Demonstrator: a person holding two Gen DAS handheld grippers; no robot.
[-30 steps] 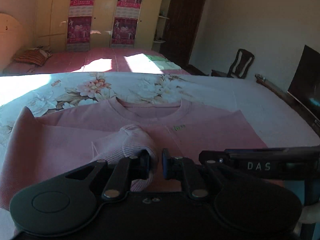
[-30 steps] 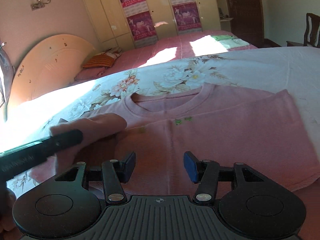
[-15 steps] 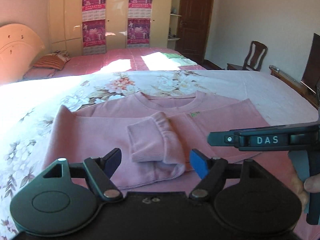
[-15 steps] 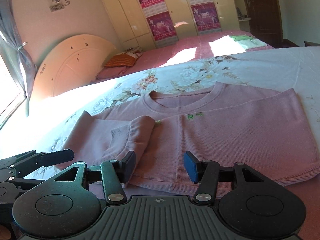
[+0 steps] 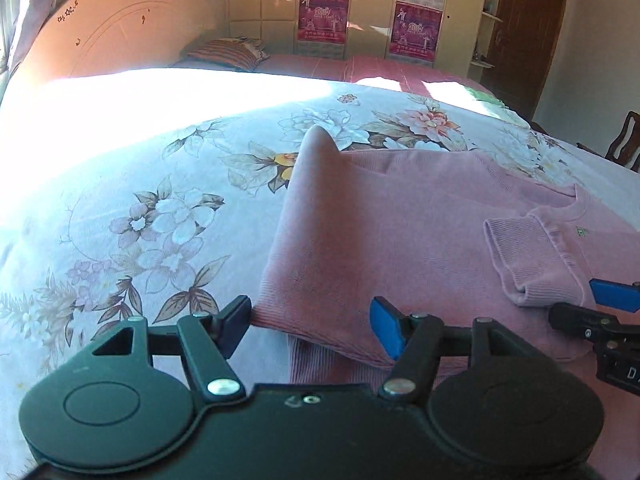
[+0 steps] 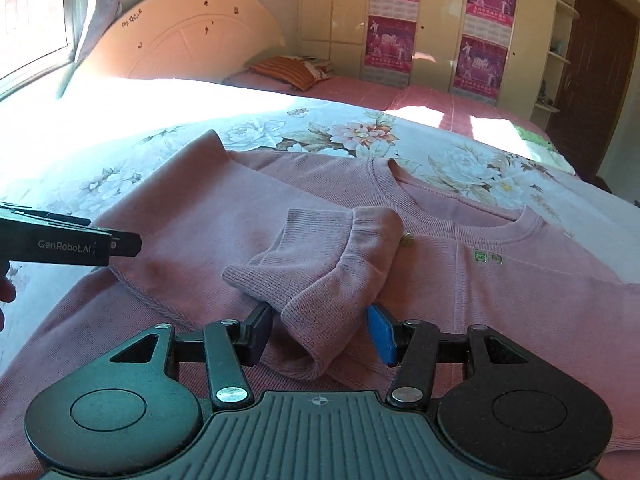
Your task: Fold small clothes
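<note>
A small pink sweater [image 5: 400, 224] [image 6: 500, 292] lies flat on a floral bedsheet [image 5: 160, 200] [image 6: 360, 132]. Its left sleeve is folded across the chest, with the ribbed cuff [image 5: 520, 256] [image 6: 312, 256] lying near the neckline. My left gripper [image 5: 310, 328] is open at the sweater's folded left edge, near the bottom corner. My right gripper [image 6: 318, 334] is open, its jaws on either side of the sleeve cuff and not closed on it. The right gripper also shows in the left wrist view [image 5: 600, 312], and the left gripper in the right wrist view [image 6: 72, 244].
A wooden headboard [image 6: 188, 40] stands at the far left. A second bed with a pink cover [image 6: 400, 92] and a striped pillow [image 6: 292, 70] lies behind. Wardrobes with posters [image 6: 440, 20], a dark door [image 6: 592, 60] and a chair [image 5: 624, 140] are beyond.
My left gripper let go of the sleeve cuff, opened and moved left to the sweater's folded edge. My right gripper moved left up to the cuff.
</note>
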